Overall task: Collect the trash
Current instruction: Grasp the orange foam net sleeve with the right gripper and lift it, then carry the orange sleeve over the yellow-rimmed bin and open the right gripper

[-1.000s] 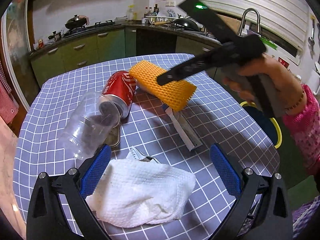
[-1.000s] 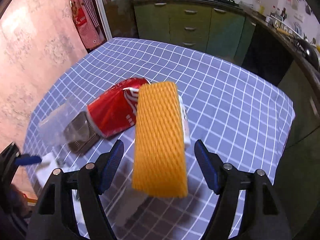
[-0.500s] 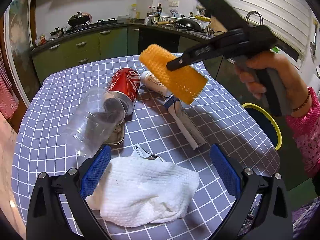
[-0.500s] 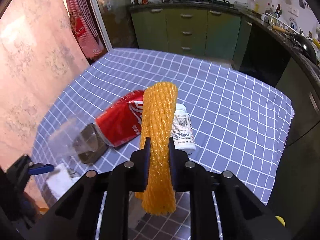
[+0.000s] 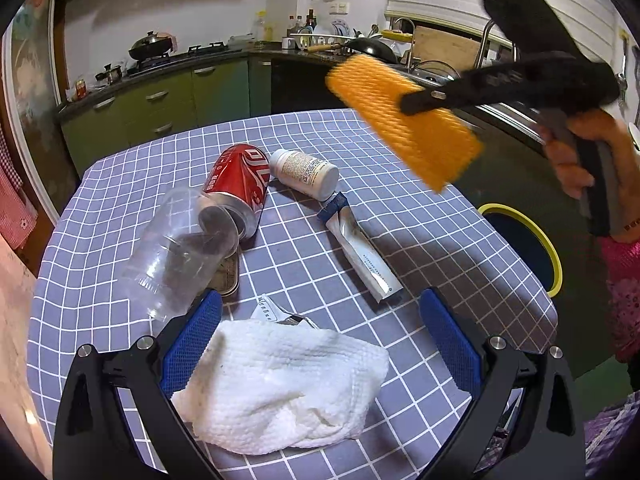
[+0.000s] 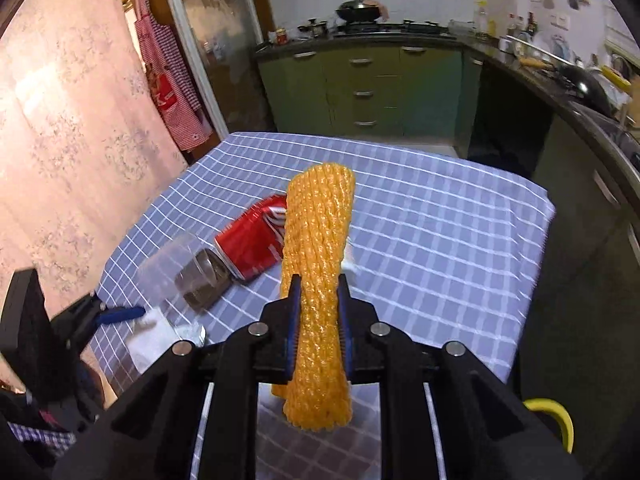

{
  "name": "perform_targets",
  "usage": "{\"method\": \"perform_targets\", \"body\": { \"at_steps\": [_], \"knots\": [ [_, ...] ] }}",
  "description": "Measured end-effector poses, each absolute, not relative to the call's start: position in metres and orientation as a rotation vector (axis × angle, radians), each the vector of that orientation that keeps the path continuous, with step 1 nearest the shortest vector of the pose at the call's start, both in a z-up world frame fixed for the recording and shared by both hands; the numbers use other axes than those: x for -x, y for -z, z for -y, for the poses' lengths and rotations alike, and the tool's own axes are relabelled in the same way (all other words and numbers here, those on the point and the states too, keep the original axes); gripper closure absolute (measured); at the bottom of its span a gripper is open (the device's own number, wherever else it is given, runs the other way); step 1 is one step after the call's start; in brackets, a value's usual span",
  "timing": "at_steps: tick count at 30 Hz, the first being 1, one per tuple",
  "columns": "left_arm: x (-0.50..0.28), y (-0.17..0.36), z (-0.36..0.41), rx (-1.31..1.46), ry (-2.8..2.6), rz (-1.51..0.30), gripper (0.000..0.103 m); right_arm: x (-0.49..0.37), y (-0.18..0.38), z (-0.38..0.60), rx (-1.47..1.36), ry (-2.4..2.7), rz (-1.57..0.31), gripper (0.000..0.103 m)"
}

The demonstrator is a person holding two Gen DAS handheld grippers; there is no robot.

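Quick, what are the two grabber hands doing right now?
Left gripper: open, holding nothing, around the white cloth.
Right gripper: closed on the orange foam net, lifted off the table.

Home kitchen. Green base cabinets [image 6: 362, 80] are running along the walls, a lidded wok [image 5: 151, 43] is sitting on the gas stove [image 5: 188, 54], a faucet [image 5: 486, 38] is standing over the sink, a checked apron [image 6: 168, 80] is hanging by the door, and a checkered tablecloth [image 5: 400, 216] is covering the table.

cup [image 5: 182, 254], can [image 5: 239, 184] crowd left, right tablecloth [image 5: 452, 240] bare
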State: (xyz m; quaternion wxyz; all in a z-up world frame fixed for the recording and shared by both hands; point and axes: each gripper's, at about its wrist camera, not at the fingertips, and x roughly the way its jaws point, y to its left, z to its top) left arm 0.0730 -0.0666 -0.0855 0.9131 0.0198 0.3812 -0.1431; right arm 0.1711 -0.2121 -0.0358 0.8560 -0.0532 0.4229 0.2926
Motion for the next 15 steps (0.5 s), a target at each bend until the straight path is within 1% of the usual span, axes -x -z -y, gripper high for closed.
{"method": "perform_targets", "body": {
  "at_steps": [7,11,15],
  "knots": [
    [-0.075,0.085,0.076,-0.054,0.314,-0.786,0.005,-0.138,0.047,0.298,0.042,-0.452,-0.895,0.086],
    [-0.078,0.087,0.085,-0.067,0.332,-0.795,0.005,-0.121,0.072,0.363,-0.012,-0.285,-0.927,0.085],
    [-0.080,0.090,0.098,-0.089,0.353,-0.804,0.005,-0.109,0.099,0.404,-0.026,-0.162,-0.969,0.084]
  ]
}}
